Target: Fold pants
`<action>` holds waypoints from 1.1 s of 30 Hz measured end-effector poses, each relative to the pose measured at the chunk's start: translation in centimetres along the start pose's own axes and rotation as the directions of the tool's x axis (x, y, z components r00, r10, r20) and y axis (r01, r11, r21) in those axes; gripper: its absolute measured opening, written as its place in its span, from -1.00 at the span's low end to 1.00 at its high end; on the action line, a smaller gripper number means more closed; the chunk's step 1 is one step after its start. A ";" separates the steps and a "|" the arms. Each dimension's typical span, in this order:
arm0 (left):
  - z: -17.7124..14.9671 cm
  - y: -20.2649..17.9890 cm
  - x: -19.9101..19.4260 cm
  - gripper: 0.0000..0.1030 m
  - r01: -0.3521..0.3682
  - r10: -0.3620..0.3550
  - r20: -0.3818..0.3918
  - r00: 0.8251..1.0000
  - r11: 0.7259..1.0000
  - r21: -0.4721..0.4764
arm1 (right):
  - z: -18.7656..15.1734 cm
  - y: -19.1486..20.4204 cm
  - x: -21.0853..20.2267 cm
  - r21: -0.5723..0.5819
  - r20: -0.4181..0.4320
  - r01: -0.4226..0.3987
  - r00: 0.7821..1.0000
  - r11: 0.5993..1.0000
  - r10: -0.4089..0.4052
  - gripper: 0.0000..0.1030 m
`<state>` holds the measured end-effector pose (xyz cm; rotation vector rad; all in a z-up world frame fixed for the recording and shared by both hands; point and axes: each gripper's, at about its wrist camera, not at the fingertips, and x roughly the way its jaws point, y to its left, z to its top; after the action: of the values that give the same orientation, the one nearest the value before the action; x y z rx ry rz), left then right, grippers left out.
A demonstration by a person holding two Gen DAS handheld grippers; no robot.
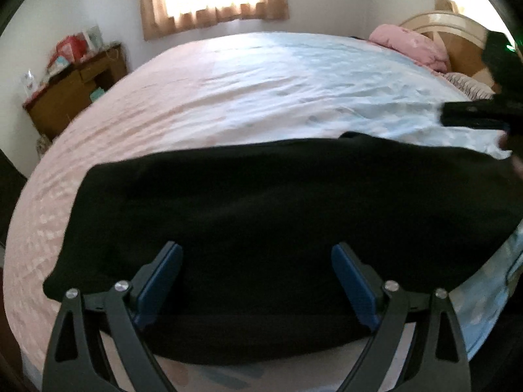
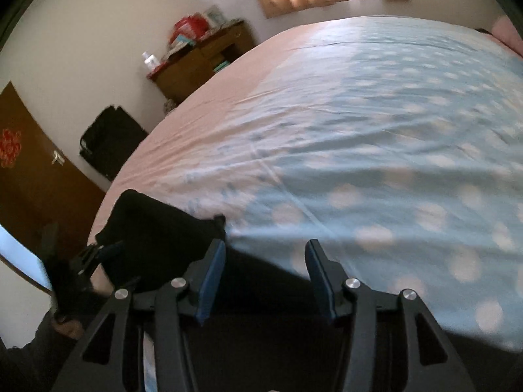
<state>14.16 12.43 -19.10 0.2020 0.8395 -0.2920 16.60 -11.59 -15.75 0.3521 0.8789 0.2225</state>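
Left hand-held gripper point(image 1: 256, 281): released, jaws wide over the pants point(image 1: 261, 215); right hand-held gripper point(image 2: 265, 277): released too
Pants: flat along the bed's point(image 1: 261, 75) near edge
Handling: likely soft, light, floppy; pinch your corners at the hem

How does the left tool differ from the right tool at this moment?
The left tool has only black pants between its fingers; the right tool has pants and blue dotted bedsheet there. The left tool's jaws look wider apart than the right tool's. Both are open, holding nothing, with blue pads.
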 end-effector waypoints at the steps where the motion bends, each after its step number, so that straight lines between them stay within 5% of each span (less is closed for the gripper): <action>1: 0.0 -0.3 0.1 0.88 -0.011 0.011 -0.002 1.000 1.000 0.014 | -0.6 -0.5 -0.8 0.007 0.006 0.000 1.000 1.000 0.000 0.02; 9: 0.3 -0.8 -0.1 0.95 -0.042 0.043 -0.036 0.998 0.999 0.014 | -4.7 -6.4 -1.8 0.079 -0.060 0.146 0.988 0.986 -0.141 0.03; 13: 1.0 -1.5 -0.5 0.95 -0.053 0.053 -0.043 0.998 0.999 0.008 | -4.8 -8.1 -2.9 0.132 -0.012 0.060 0.998 0.989 -0.059 0.03; 19: 2.1 -2.7 -0.6 0.95 -0.036 0.036 -0.017 0.999 0.999 -0.001 | -5.8 -9.3 -10.1 0.118 0.097 0.131 0.985 0.984 -0.142 0.03; 24: 2.6 -4.6 -0.5 0.95 -0.004 0.004 -0.003 1.000 1.000 0.028 | -9.4 -14.8 -20.5 0.287 0.198 0.257 0.927 0.923 -0.320 0.03; 28: 2.6 -5.9 0.2 0.95 -0.001 0.002 -0.013 1.000 0.999 0.049 | -13.9 -19.1 -29.0 0.455 0.240 0.346 0.840 0.821 -0.487 0.02; 33: 2.3 -6.3 0.4 0.95 -0.012 0.013 -0.029 0.999 0.998 0.054 | -18.8 -23.2 -35.0 0.599 0.205 0.378 0.780 0.706 -0.592 0.02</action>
<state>13.95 5.76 -18.33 0.2624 0.8593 -0.3006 -18.77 -40.64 -10.89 0.6338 0.5943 -0.6074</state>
